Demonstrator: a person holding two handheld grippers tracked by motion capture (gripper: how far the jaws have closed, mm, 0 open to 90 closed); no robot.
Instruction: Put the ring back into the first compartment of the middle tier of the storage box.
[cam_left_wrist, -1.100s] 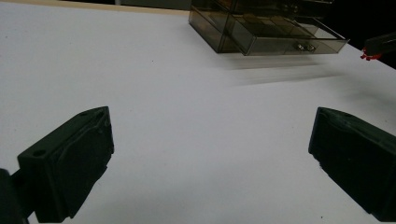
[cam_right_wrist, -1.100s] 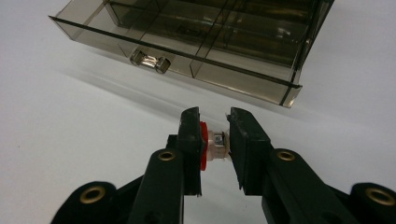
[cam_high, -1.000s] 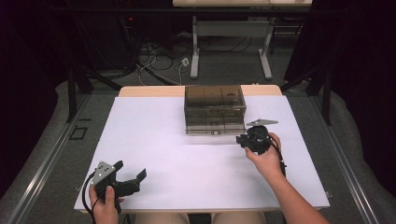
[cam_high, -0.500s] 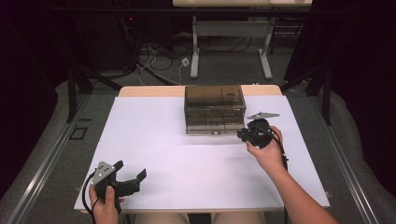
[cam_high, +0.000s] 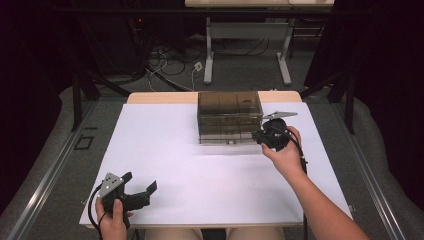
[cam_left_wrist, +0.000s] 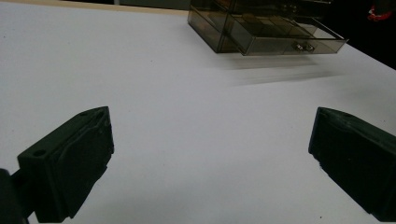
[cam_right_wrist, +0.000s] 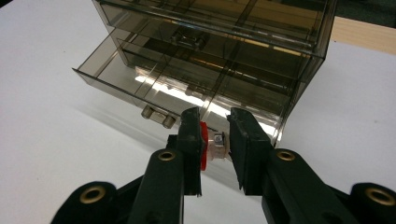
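Now the right gripper (cam_right_wrist: 214, 140) is seen closer to the smoky transparent plastic drawer cabinet (cam_high: 230, 116) than it was a second ago, when it was held a little farther out toward the person's side of the white table surface (cam_high: 200, 170). Its black fingers (cam_right_wrist: 192, 135) are clamped on a small red-and-silver cylindrical part (cam_right_wrist: 210, 145), which is pinched between the pads. Just beyond the fingertips the bottom drawer (cam_right_wrist: 135, 88) is found pulled out, its two small round knobs (cam_right_wrist: 159, 116) lying slightly left of the fingers and near them. By the high view the right gripper (cam_high: 272, 134) is placed at the cabinet's right front corner.

The left gripper (cam_high: 132, 187) is kept where it was, low over the near left part of the table, its fingers (cam_left_wrist: 70, 163) spread wide with nothing between them; the cabinet (cam_left_wrist: 261, 28) is seen well beyond them.
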